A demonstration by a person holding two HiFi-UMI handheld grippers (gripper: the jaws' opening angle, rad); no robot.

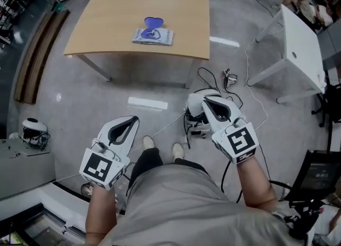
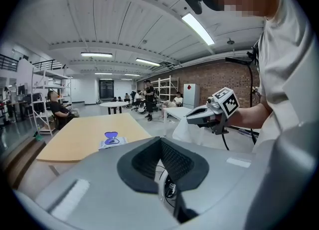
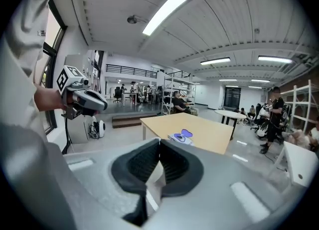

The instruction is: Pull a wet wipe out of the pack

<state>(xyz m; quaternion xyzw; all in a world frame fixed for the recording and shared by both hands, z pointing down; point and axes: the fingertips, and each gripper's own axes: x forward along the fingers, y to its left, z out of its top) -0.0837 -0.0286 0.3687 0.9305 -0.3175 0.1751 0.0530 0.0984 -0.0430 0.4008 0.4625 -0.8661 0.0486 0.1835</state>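
The wet wipe pack (image 1: 153, 36) lies on the wooden table (image 1: 160, 0) far ahead, with its blue lid (image 1: 153, 22) flipped up. It also shows as the pack (image 2: 112, 142) in the left gripper view and the pack (image 3: 180, 137) in the right gripper view. Both grippers are held close to the person's body, well short of the table. My left gripper (image 1: 134, 118) is shut with nothing in it. My right gripper (image 1: 205, 100) is shut on a white wipe (image 2: 187, 132), which hangs below its tip; the wipe (image 3: 155, 176) shows in the jaw gap.
A white table (image 1: 301, 42) stands at the right, with cables (image 1: 224, 80) and a white device on the floor in front of the person's feet (image 1: 160, 146). A white helmet-like object (image 1: 33, 129) sits at the left. People sit and stand in the background.
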